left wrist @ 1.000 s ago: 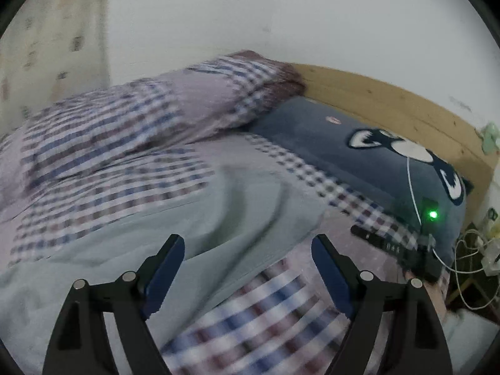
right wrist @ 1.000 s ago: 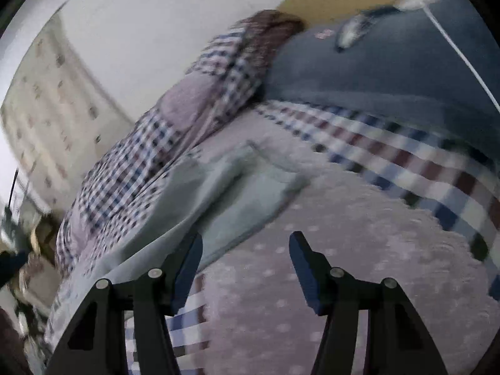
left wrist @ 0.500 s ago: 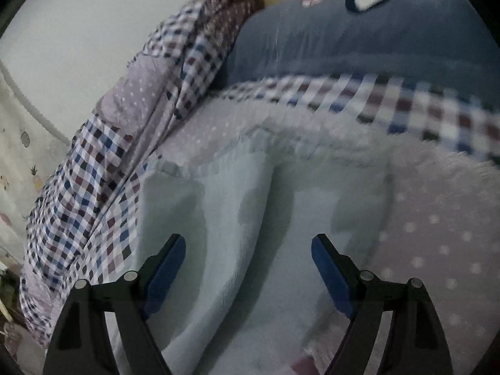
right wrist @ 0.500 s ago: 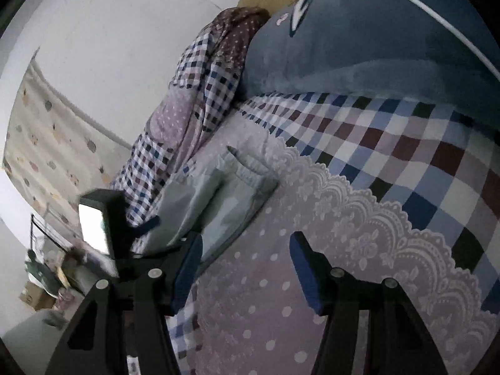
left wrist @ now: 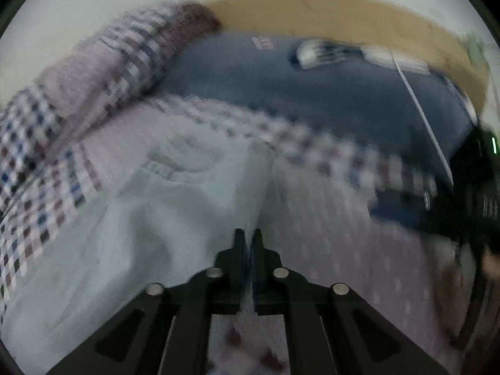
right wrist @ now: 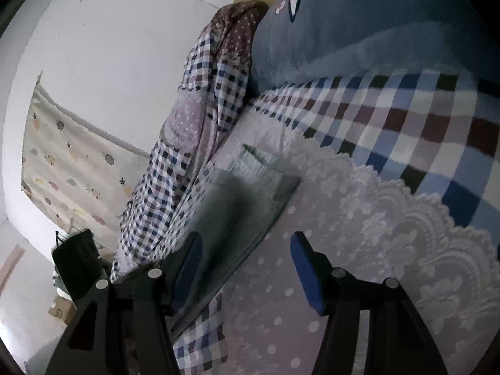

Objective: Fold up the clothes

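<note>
One pale green garment (left wrist: 175,218) lies on the bed (right wrist: 312,265). One dark blue pillow (left wrist: 328,93) sits at the bed's head, beyond the garment. One rolled checked quilt (right wrist: 193,131) lies along the bed's wall side. One white cable (left wrist: 418,106) crosses the pillow. Two claws: the left claw (left wrist: 247,243) and the right claw (right wrist: 247,268).

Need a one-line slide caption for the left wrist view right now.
Left gripper shut on the edge of the pale blue garment, spread on the dotted bedspread before a dark blue pillow.
</note>
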{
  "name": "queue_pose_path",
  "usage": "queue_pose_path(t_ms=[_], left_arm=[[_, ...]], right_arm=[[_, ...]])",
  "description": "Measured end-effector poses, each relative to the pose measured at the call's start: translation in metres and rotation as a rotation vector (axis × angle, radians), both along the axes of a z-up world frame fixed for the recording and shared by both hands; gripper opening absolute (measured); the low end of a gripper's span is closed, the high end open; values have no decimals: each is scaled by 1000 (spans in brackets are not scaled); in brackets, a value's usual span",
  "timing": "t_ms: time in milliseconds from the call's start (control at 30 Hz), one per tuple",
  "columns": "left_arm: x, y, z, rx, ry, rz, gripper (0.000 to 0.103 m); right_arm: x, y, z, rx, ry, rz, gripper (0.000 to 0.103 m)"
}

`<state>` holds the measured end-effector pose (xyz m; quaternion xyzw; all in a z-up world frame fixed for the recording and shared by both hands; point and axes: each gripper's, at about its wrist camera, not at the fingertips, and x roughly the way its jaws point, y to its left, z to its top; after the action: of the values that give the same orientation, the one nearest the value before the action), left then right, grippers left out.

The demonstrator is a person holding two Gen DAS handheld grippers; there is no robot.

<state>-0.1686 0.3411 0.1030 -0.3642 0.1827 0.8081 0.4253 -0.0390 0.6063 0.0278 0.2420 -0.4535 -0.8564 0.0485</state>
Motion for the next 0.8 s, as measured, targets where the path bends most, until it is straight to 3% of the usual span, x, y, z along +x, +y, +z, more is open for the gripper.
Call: queue_pose_path(t_ms=[67, 133, 200, 300, 467, 700, 767, 800], left_arm=[[7, 1, -1, -18, -61, -61, 25], [16, -3, 11, 18, -76, -107, 70], [15, -17, 30, 87, -44, -108, 85], [-1, -41, 56, 152, 21, -54, 86], [-69, -44, 47, 3, 51, 129, 86], [-136, -16, -2, -140, -15, 212, 84], [-144, -8, -17, -196, -19, 202, 74], [-148, -4, -24, -220, -20, 194, 62]], right_arm=[[-4, -3, -3, -14, -5, 5, 63], [-7, -7, -3, 2, -15, 10, 63], [-8, -11, -1, 26, -19, 14, 63], [-10, -15, 0, 42, -15, 26, 64], [-22, -22, -2, 56, -6, 41, 64], [-73, -36, 9, 188, -9, 112, 64], [-84, -42, 6, 214, -33, 134, 62], [-90, -44, 2, 218, -47, 148, 61]])
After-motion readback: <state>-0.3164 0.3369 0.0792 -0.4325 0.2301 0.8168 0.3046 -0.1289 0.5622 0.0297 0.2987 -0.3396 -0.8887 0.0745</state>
